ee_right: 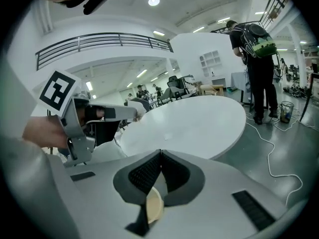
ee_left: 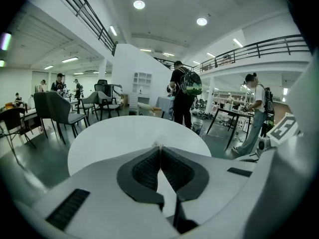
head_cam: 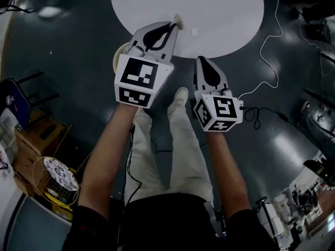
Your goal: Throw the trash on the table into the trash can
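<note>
White round table (head_cam: 220, 14) ahead, my left gripper (head_cam: 175, 24) pinching a small scrap (head_cam: 178, 19), right gripper (head_cam: 201, 59) clamped on a cream piece (ee_right: 153, 205).

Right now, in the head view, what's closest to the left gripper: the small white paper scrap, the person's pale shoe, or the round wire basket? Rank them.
From the left gripper:
1. Small white paper scrap, on the round white table, just right of its tips.
2. Pale shoe, lower down, centre.
3. Round wire basket, far lower left.
</note>
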Demonstrator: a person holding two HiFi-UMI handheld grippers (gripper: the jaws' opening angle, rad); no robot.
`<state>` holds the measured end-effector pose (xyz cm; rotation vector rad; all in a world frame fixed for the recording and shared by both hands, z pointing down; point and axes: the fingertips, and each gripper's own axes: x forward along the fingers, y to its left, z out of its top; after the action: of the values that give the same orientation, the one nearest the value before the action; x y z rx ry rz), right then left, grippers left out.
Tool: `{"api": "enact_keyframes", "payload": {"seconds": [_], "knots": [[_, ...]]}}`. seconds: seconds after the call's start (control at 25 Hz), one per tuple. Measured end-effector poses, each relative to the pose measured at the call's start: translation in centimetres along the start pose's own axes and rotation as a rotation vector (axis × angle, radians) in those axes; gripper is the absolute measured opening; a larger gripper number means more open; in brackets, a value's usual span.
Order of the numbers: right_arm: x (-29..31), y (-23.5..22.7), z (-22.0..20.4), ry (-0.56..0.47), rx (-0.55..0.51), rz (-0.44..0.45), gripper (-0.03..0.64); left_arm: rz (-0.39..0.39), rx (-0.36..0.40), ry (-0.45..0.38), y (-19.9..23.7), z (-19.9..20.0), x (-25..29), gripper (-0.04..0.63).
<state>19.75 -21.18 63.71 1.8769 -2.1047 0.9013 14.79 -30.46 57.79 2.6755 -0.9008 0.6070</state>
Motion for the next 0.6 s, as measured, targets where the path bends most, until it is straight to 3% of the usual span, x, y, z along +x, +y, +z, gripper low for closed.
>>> {"api": "enact_keyframes", "payload": {"seconds": [0.24, 0.6], "knots": [[1.3, 4.3, -1.7, 0.034, -0.029, 0.033, 0.017, 0.02, -0.014, -0.021, 2.8, -1.4, -3.9, 0.017], [3.5, 9.3, -3.6, 0.074, -0.069, 0.099, 0.017, 0.096, -0.099, 0.001, 7.6, -6.6, -8.5, 0.017]]}}
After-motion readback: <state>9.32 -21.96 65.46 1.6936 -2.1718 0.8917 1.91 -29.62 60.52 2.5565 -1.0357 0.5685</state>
